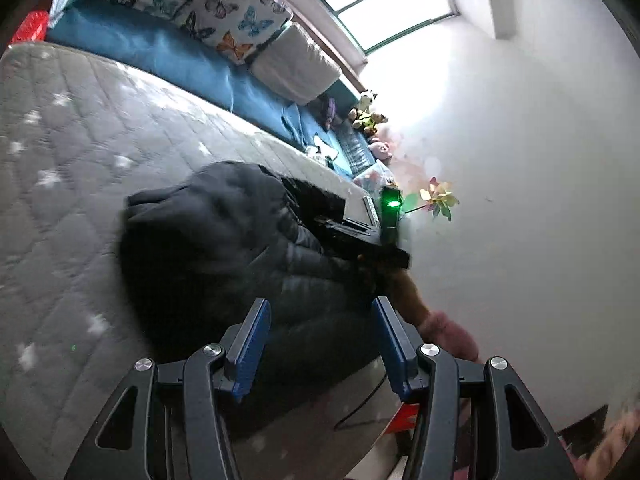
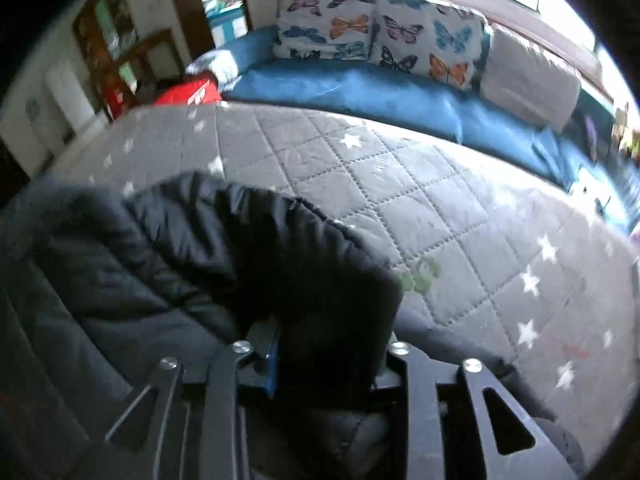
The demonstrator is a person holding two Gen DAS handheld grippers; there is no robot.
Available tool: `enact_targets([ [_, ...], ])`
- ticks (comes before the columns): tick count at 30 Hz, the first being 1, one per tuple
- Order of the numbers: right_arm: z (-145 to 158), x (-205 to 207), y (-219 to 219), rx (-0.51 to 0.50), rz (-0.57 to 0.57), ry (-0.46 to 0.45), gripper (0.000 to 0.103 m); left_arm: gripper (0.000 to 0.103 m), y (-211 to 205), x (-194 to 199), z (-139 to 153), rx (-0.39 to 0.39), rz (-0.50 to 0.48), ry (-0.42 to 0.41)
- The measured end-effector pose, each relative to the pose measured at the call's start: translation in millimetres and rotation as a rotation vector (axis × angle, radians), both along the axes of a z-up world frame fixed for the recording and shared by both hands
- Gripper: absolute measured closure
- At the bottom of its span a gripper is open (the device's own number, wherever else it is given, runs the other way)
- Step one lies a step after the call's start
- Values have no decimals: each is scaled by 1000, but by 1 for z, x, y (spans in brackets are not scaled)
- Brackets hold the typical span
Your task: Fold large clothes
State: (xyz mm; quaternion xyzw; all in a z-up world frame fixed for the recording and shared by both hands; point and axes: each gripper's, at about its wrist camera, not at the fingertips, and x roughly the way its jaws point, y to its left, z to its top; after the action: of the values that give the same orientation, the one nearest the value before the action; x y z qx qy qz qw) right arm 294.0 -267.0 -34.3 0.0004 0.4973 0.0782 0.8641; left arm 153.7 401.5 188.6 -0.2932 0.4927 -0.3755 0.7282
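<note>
A black padded jacket [image 1: 208, 240] lies bunched on a grey quilted mattress with white stars [image 1: 60, 160]. My left gripper [image 1: 320, 320] hovers over the jacket's near edge, open, its blue pads [image 1: 252, 344] bare with nothing between them. In the right wrist view a thick fold of the jacket [image 2: 180, 248] lies between the fingers of my right gripper [image 2: 332, 344] and hides their tips. Its jaws stand apart and one blue pad [image 2: 274, 360] shows beside the cloth. In the left wrist view the right gripper's body with its green light [image 1: 390, 204] rests at the jacket's far side, held by a hand in a pink sleeve [image 1: 448, 332].
Beyond the mattress [image 2: 440, 208] runs a blue cushioned bench [image 2: 360, 92] with butterfly pillows [image 2: 380, 28] and a white pillow [image 2: 528, 72]. Soft toys [image 1: 368, 116] and a paper pinwheel [image 1: 438, 200] sit by the white wall. A red box [image 2: 188, 92] stands at the mattress's far corner.
</note>
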Motion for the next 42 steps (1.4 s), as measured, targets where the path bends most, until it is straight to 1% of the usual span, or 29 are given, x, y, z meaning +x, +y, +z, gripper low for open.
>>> enact_targets([
  [1, 11, -5, -4, 36, -11, -26, 69, 47, -12, 6, 0, -1, -7, 6],
  [2, 25, -11, -9, 66, -24, -63, 68, 47, -23, 11, 1, 20, -11, -3],
  [3, 35, -17, -12, 81, -37, -82, 68, 47, -33, 16, 4, 57, 1, -21],
  [5, 60, -34, -22, 111, -54, -117, 67, 47, -50, 30, 4, 97, 17, -48],
  [6, 73, -46, -26, 104, -60, -143, 67, 47, -57, 34, 4, 104, 26, -54],
  [8, 90, -67, -32, 89, -93, -165, 66, 47, -84, 49, -2, 115, 29, -66],
  [9, 96, -82, -36, 103, -101, -167, 66, 47, -90, 51, -3, 125, 40, -69],
  [11, 101, -106, -42, 89, -115, -175, 66, 47, -117, 63, -15, 153, 43, -77],
  [13, 97, -119, -47, 57, -136, -153, 66, 47, -128, 67, -25, 214, 67, -78],
  [14, 93, -128, -50, 51, -142, -140, 66, 47, -137, 77, -30, 225, 68, -78],
  [16, 80, -121, -54, 30, -156, -102, 66, 47, -138, 82, -46, 231, 83, -62],
  [17, 72, -115, -56, 24, -159, -83, 66, 47, -142, 90, -64, 225, 91, -50],
  [19, 58, -107, -59, 9, -168, -65, 66, 48, -136, 90, -75, 224, 108, -37],
  [20, 53, -102, -60, 11, -175, -58, 66, 51, -138, 95, -82, 235, 120, -39],
  [21, 49, -98, -60, 15, -182, -52, 66, 56, -138, 97, -90, 247, 134, -29],
  [22, 45, -91, -60, 18, -197, -44, 66, 59, -137, 99, -99, 257, 145, -11],
  [23, 40, -88, -61, 18, -209, -32, 66, 65, -135, 101, -111, 268, 153, 17],
  [24, 34, -82, -62, 15, -217, -11, 66, 73, -133, 103, -119, 273, 158, 35],
  [26, 23, -76, -63, 20, -238, 20, 66, 81, -132, 108, -137, 259, 176, 52],
  [28, 16, -73, -64, 19, -257, 42, 66, 86, -131, 110, -146, 227, 191, 67],
  [30, 12, -72, -67, 34, -273, 47, 65, 95, -134, 111, -157, 240, 195, 63],
  [32, 9, -76, -70, 50, -282, 40, 64, 96, -138, 109, -162, 256, 196, 61],
  [35, 22, -81, -67, 21, -286, 13, 64, 96, -145, 108, -159, 287, 198, 59],
  [37, 38, -86, -57, -26, -281, -37, 64, 96, -149, 106, -149, 305, 201, 64],
  [38, 46, -87, -50, -49, -269, -61, 64, 96, -152, 105, -139, 311, 204, 58],
  [40, 58, -86, -34, -55, -220, -82, 64, 96, -157, 99, -119, 306, 205, 16],
  [42, 62, -80, -19, -42, -175, -83, 62, 95, -171, 94, -97, 292, 192, -52],
])
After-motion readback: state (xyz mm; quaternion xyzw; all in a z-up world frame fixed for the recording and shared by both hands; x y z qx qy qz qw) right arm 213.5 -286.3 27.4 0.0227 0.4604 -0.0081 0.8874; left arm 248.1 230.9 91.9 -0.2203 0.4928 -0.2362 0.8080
